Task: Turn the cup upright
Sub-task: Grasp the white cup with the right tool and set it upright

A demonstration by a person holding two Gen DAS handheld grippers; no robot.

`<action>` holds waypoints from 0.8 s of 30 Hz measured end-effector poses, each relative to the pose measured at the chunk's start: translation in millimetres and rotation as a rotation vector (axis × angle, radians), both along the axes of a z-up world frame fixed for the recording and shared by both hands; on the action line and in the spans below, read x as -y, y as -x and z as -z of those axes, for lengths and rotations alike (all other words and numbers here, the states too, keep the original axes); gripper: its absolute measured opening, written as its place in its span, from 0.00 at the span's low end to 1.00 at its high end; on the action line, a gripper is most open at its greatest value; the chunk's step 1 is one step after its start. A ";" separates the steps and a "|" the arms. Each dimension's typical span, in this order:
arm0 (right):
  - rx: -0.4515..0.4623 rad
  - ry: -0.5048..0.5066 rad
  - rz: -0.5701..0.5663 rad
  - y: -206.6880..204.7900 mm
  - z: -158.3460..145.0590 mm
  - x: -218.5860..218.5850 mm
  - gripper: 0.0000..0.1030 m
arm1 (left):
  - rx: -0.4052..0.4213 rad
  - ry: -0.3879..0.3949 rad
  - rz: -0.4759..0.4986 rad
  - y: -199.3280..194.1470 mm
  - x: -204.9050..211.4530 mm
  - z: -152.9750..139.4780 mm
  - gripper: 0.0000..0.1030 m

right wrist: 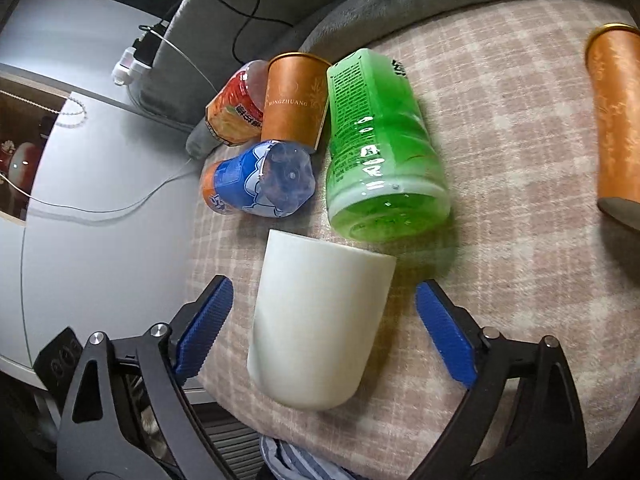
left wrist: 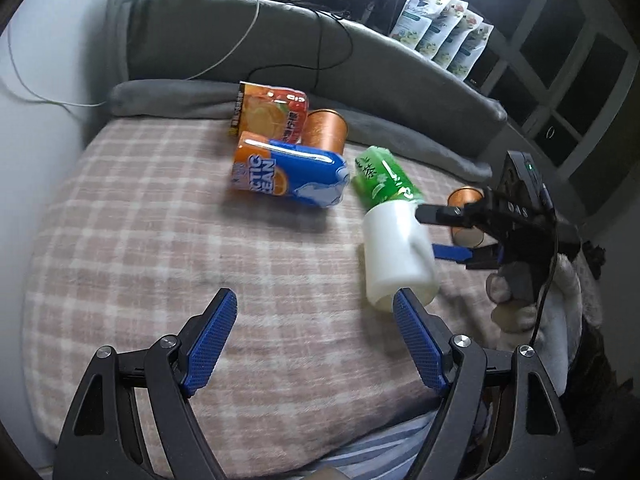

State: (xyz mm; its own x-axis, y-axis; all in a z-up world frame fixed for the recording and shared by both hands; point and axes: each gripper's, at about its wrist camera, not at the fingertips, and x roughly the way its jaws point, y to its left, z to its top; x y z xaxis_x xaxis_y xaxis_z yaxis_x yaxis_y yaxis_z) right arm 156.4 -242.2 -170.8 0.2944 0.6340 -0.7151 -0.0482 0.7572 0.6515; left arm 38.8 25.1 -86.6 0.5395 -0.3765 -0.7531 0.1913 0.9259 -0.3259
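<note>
A white cup (right wrist: pixel 320 320) lies on its side on the pink checked blanket (right wrist: pixel 500 140), its far end against a green bottle (right wrist: pixel 376 148). My right gripper (right wrist: pixel 324 332) is open, one blue finger on each side of the cup with gaps to it. In the left wrist view the cup (left wrist: pixel 394 248) lies at the right, and the right gripper (left wrist: pixel 448 232) reaches it from the right. My left gripper (left wrist: pixel 316 340) is open and empty, just left of the cup, its right finger (left wrist: pixel 416 332) in front of the cup's near end.
A blue-orange bottle (left wrist: pixel 288 174), a red-orange bottle (left wrist: pixel 268 112) and a copper can (left wrist: pixel 326 130) lie behind the cup. Another copper can (right wrist: pixel 616 120) lies to the right. A grey padded edge (left wrist: pixel 400 80) borders the blanket; cables (left wrist: pixel 248 40) run over it.
</note>
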 end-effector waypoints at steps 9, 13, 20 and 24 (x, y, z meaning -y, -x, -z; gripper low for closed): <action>-0.010 0.057 -0.044 -12.3 2.7 -20.8 0.86 | 0.048 -0.050 -0.015 13.3 -1.9 1.3 0.78; -0.021 0.075 -0.061 -16.0 4.4 -25.5 0.78 | 0.049 -0.048 -0.018 12.7 -3.7 2.3 0.78; 0.044 0.091 -0.083 -5.1 -5.4 -26.2 0.77 | 0.064 -0.045 -0.028 12.9 -6.7 -0.4 0.78; 0.146 0.122 -0.093 7.7 -17.8 -29.0 0.77 | 0.062 -0.038 -0.030 11.4 -5.8 1.3 0.78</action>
State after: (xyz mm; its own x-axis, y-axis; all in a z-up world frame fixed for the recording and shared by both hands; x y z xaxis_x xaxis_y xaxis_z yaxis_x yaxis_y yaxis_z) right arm 148.7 -213.3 -152.9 0.3449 0.5748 -0.7421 -0.2092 0.8178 0.5362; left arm 27.4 31.0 -88.0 0.5962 -0.3315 -0.7312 0.1825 0.9429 -0.2787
